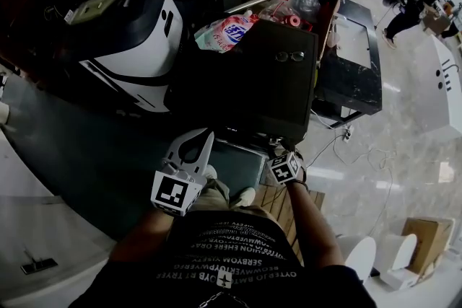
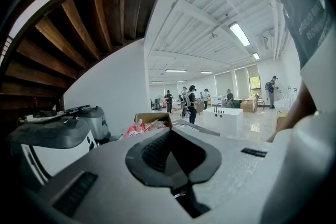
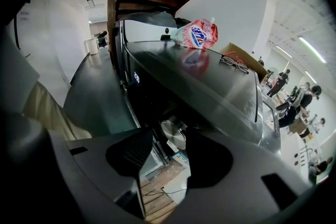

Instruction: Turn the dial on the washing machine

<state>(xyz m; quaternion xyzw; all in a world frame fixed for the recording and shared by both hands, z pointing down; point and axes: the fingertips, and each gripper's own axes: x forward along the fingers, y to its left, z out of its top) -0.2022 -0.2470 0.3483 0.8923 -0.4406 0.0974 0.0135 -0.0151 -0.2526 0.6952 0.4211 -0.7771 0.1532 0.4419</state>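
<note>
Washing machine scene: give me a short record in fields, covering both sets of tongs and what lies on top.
Machine: black washing machine, in front of the person
Dial: silver dial on the machine's front
Right gripper: right gripper has its tongs apart, the dial showing in the gap, not closed on it
Left gripper: left gripper has its tongs together, empty, pointing away from the dial
On top: pink pouch; glasses

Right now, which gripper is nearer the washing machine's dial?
Right. The right gripper is at the front of the washing machine, open jaws framing the silver dial just ahead. The left gripper is held off to the dial's left, shut and aimed away toward the room.
</note>
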